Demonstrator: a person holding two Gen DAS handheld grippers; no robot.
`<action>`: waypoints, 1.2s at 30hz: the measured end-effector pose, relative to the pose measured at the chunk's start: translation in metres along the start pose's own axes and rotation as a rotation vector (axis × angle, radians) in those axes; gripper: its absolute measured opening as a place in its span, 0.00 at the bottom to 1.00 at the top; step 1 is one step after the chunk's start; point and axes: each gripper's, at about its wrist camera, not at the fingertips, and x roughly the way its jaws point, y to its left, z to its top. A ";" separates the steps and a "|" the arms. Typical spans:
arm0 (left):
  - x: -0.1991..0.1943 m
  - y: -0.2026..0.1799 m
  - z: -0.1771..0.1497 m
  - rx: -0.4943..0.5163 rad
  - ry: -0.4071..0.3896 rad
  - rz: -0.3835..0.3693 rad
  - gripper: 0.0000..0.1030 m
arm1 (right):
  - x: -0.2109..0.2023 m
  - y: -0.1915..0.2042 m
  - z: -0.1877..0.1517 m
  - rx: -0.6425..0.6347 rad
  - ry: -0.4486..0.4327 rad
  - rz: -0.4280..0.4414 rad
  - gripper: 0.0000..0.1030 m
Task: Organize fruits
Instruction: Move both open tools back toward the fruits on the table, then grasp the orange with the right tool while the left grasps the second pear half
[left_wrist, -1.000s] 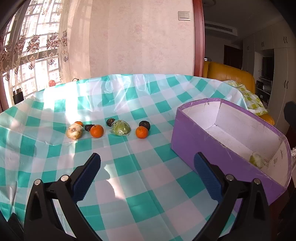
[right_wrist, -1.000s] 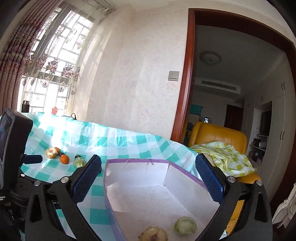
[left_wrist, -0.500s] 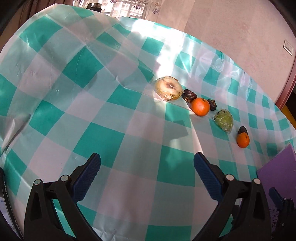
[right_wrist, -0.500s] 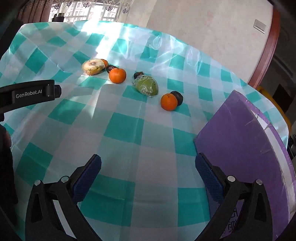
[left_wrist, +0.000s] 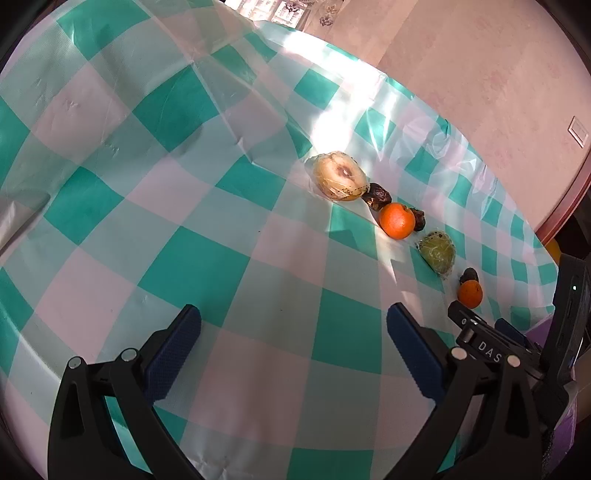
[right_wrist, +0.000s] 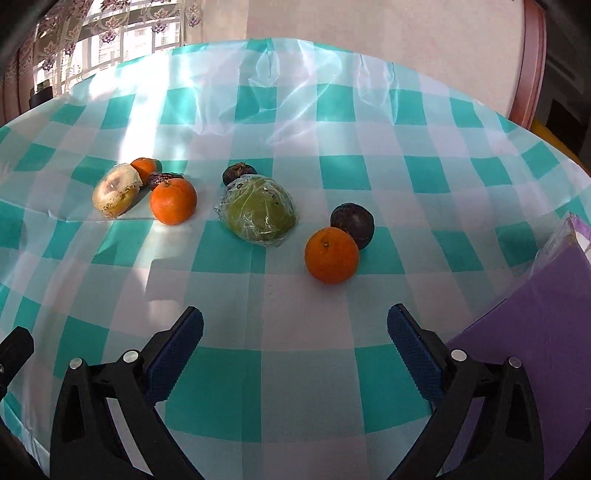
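Note:
A row of fruit lies on the green-checked tablecloth. In the right wrist view: a wrapped pale fruit (right_wrist: 116, 194), a small orange behind it (right_wrist: 144, 168), an orange (right_wrist: 173, 202), a wrapped green fruit (right_wrist: 260, 213), a near orange (right_wrist: 331, 255) touching a dark fruit (right_wrist: 352, 220). The purple box (right_wrist: 546, 317) stands at the right. My right gripper (right_wrist: 294, 330) is open and empty, short of the near orange. My left gripper (left_wrist: 293, 328) is open and empty, well short of the pale fruit (left_wrist: 340, 176) and orange (left_wrist: 397, 220).
Small dark fruits (right_wrist: 239, 170) (right_wrist: 162, 178) lie among the row. The right gripper's body (left_wrist: 517, 343) shows at the left view's right edge. A window (right_wrist: 92, 44) and a wall lie beyond the table (right_wrist: 306, 369).
Both grippers have swung from looking at the box down toward the tablecloth and moved closer to the fruit row. Both jaws stay open.

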 end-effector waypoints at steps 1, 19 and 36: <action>0.000 0.000 0.000 0.003 0.001 -0.002 0.98 | 0.004 0.001 0.005 -0.006 -0.001 -0.011 0.93; -0.001 0.002 -0.002 0.000 0.001 -0.033 0.98 | 0.035 -0.022 0.026 0.128 0.061 0.001 0.66; 0.001 -0.003 -0.001 0.048 0.015 -0.002 0.98 | 0.003 -0.038 -0.010 0.344 -0.013 0.413 0.35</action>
